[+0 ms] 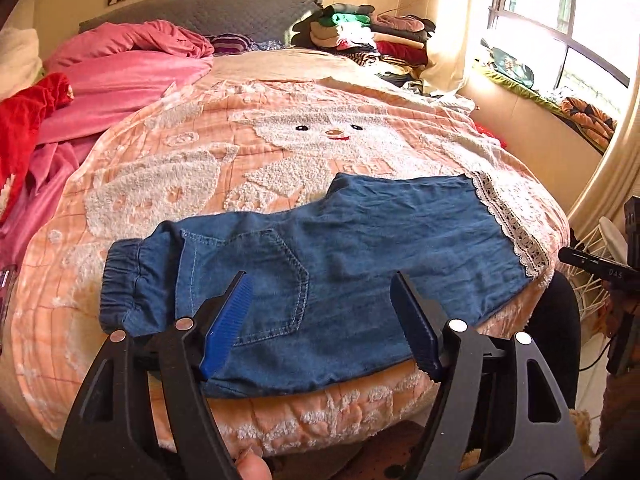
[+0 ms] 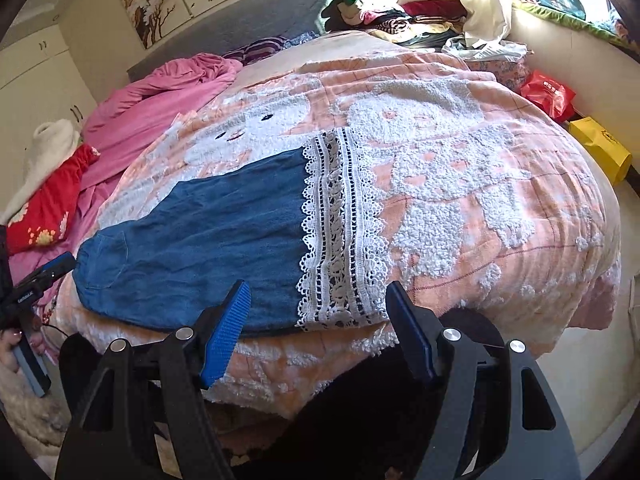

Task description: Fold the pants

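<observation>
Lying flat along the near edge of the bed (image 1: 100, 380): denim pants (image 1: 320, 248), folded leg over leg, elastic waistband (image 1: 120, 280) toward the left edge, white lace hem (image 1: 508, 220) toward the right, lower side nearly flush with the drop of the peach bear-patterned quilt (image 1: 280, 128)

Leaving open room beyond the pants: a wide bare stretch of quilt running toward the grey headboard (image 1: 200, 8); crowding the left edge, a pink duvet (image 1: 120, 68) and a red garment (image 1: 24, 120); filling the far right corner, a pile of clothes (image 1: 372, 36)

Showing in the left wrist view only: the waistband, a stitched back pocket (image 1: 280, 280), a sunlit window (image 1: 560, 8) and the right gripper's black body at the frame's right side. Showing in the right wrist view only: the quilt's right edge falling to the floor, a red bag (image 2: 548, 94), a yellow bag (image 2: 600, 152), white cupboard doors (image 2: 36, 76), and fingers (image 2: 8, 344) wrapped round the other tool at the lower left

Hovering above the near edge, tilted down toward the fabric: left gripper (image 1: 320, 292), blue pads spread wide over the pocket and thigh, nothing between them, no contact with the cloth visible; right gripper (image 2: 318, 300), pads equally apart, straddling the lace hem from above, gripping nothing
</observation>
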`<state>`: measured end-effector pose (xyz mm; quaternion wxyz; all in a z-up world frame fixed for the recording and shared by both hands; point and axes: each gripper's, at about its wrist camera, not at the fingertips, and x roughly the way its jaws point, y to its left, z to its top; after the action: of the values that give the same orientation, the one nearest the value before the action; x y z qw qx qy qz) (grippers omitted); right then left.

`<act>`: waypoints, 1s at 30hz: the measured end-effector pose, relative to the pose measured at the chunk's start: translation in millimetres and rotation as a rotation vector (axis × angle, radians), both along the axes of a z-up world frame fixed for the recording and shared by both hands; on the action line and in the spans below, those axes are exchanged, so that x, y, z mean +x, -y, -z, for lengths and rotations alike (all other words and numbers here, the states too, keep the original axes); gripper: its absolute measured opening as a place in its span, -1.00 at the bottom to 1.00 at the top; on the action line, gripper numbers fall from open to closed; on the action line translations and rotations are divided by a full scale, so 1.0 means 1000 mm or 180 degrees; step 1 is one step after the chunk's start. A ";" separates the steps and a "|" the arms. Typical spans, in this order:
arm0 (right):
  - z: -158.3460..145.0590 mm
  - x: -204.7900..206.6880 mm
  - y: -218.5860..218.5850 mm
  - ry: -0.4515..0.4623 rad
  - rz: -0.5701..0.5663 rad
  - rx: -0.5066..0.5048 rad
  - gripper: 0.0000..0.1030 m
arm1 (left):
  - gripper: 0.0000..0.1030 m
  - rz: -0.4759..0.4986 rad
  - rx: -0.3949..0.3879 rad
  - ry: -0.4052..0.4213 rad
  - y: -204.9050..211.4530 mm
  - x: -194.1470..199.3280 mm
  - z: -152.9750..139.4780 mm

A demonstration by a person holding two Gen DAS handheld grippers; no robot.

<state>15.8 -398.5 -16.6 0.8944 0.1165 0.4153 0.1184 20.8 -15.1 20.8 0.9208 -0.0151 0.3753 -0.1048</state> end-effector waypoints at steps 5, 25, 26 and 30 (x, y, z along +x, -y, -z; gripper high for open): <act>0.001 0.003 0.005 0.0013 0.0059 0.0078 0.33 | 0.24 0.0142 -0.0001 0.0045 0.016 0.016 -0.008; 0.025 0.023 0.015 -0.0093 0.0095 0.0341 0.33 | 0.25 0.1122 0.0002 -0.0237 0.137 0.127 0.011; 0.027 0.025 0.015 -0.0110 0.0104 0.0351 0.33 | 0.25 0.1162 0.0036 -0.0249 0.144 0.134 0.013; 0.035 0.033 0.017 -0.0146 0.0102 0.0433 0.33 | 0.25 0.1345 0.0198 -0.0311 0.172 0.161 0.025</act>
<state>48.7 -415.1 -51.1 0.8764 0.1863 0.4248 0.1293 182.3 -187.4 -4.2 0.8592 0.0873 0.4173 -0.2829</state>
